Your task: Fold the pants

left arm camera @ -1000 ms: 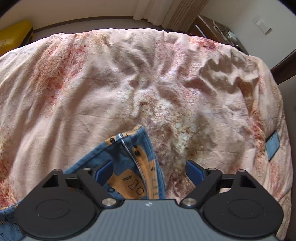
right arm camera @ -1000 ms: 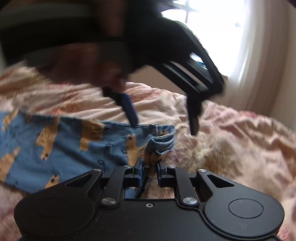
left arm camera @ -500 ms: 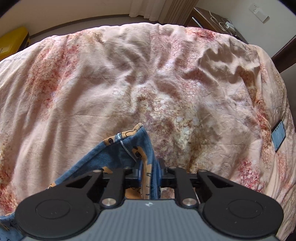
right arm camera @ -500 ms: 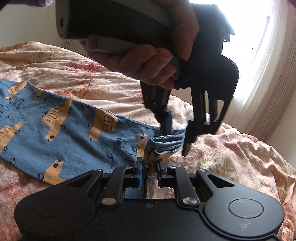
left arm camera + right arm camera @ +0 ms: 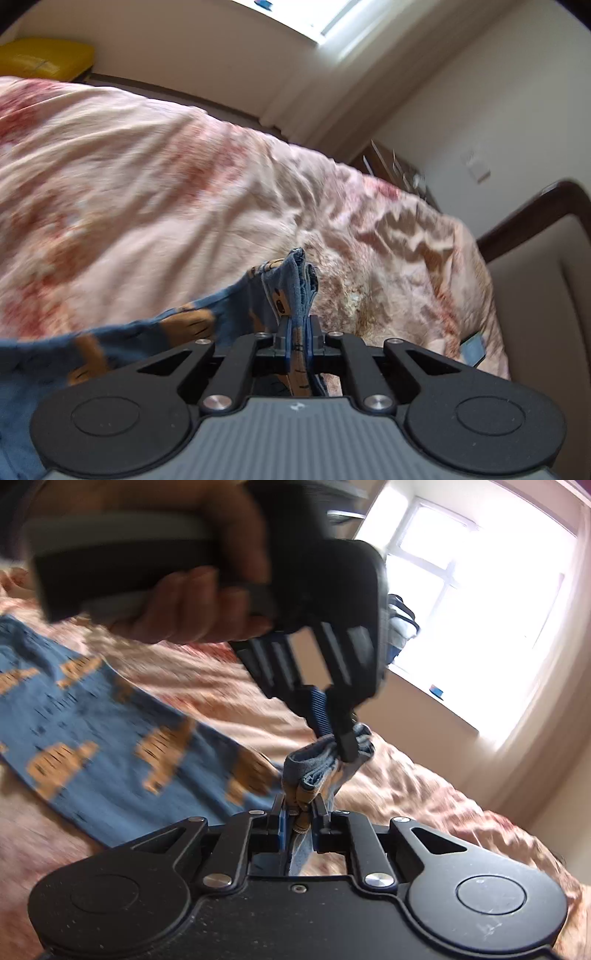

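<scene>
With both claws clenched on the pants (image 5: 110, 746) end, left claw (image 5: 297, 334) and right claw (image 5: 297, 814) close together over the bed (image 5: 147, 177), we should lift evenly, keeping fabric taut while carrying it across.

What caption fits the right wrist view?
Both tools, right tool and left tool, pinch the blue pants over a floral bedspread.

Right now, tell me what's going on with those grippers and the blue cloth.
A person is folding blue pants printed with orange vehicles on a floral bedspread. Both handheld grippers are shut on one bunched end of the pants: the left gripper pinches it from one side, the right gripper from the other, close together. That end is lifted off the bed while the rest of the pants trails across the bedspread.
</scene>
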